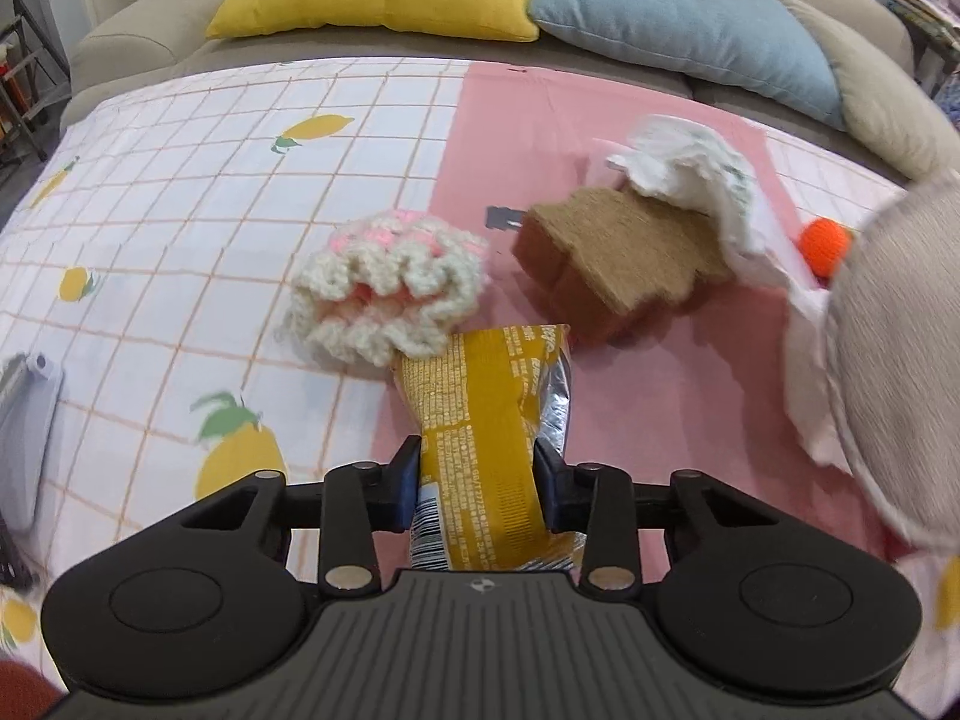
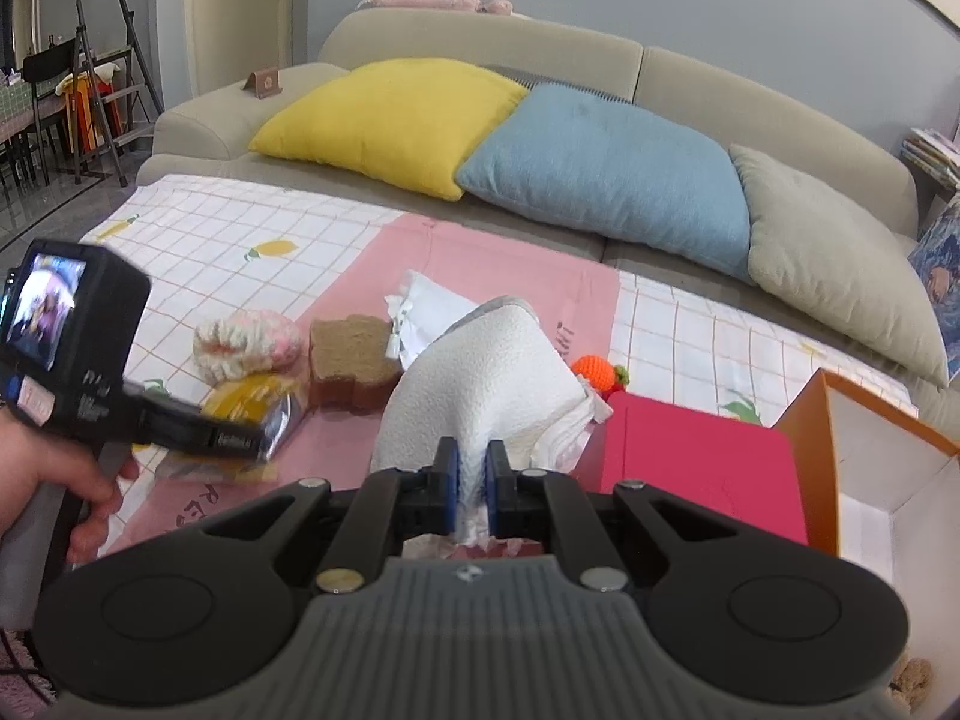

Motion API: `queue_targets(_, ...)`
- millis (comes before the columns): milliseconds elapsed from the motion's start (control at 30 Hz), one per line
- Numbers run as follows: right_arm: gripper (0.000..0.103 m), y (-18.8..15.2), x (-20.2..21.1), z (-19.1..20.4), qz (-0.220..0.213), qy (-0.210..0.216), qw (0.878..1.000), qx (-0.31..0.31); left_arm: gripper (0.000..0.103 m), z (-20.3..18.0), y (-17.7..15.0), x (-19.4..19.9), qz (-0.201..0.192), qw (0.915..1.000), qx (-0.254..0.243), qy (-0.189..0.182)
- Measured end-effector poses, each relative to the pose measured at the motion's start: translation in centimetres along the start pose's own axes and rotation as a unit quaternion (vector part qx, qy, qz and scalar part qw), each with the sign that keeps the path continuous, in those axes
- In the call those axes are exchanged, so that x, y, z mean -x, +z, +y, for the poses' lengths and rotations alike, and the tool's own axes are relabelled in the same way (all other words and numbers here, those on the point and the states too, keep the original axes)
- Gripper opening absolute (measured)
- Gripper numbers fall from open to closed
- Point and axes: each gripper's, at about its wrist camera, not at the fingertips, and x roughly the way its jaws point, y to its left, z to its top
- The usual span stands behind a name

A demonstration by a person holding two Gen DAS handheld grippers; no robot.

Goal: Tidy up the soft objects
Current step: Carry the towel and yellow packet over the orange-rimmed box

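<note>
My left gripper (image 1: 477,468) is shut on a yellow snack packet (image 1: 480,414) held low over the sheet; the packet (image 2: 258,405) and gripper (image 2: 240,438) also show in the right wrist view. My right gripper (image 2: 471,480) is shut on a white fluffy cloth (image 2: 486,384), lifted above the sheet; it shows at the right edge of the left view (image 1: 888,348). On the sheet lie a cream-and-pink crocheted piece (image 1: 390,288) (image 2: 246,339), a brown bread-shaped sponge (image 1: 618,264) (image 2: 351,360), a white crumpled cloth (image 1: 690,174) (image 2: 432,312) and an orange crocheted toy (image 1: 825,246) (image 2: 594,375).
A pink-and-checked lemon-print sheet (image 1: 210,192) covers the sofa seat. Yellow (image 2: 390,120), blue (image 2: 606,174) and beige (image 2: 840,264) cushions lean at the back. A red box (image 2: 702,462) and an open orange box (image 2: 870,474) stand at the right. A stepladder (image 2: 102,78) stands far left.
</note>
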Motion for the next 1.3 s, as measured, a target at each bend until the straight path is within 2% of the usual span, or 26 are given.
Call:
queue_targets(333,0.006,-0.2,2.9,-0.9,-0.025,0.0,0.999,-0.02,0.042,-2.2,-2.3,6.5,-0.014,0.9975,-0.01,-0.069)
queue_targets(767,0.006,-1.8,8.3,-4.3,-0.068,-0.015,0.996,-0.058,0.041,-5.7,-1.9,15.2,-0.085,0.9857,-0.032,-0.142)
queue_targets(1033,0.006,-2.9,12.4,-8.7,-0.093,-0.059,0.991,-0.075,0.041,-11.3,-0.9,17.6,-0.107,0.9703,-0.092,-0.196)
queue_targets(1300,0.006,-4.7,14.7,-14.1,-0.082,-0.134,0.985,-0.068,0.041,-18.9,0.0,18.6,-0.117,0.9462,-0.171,-0.248)
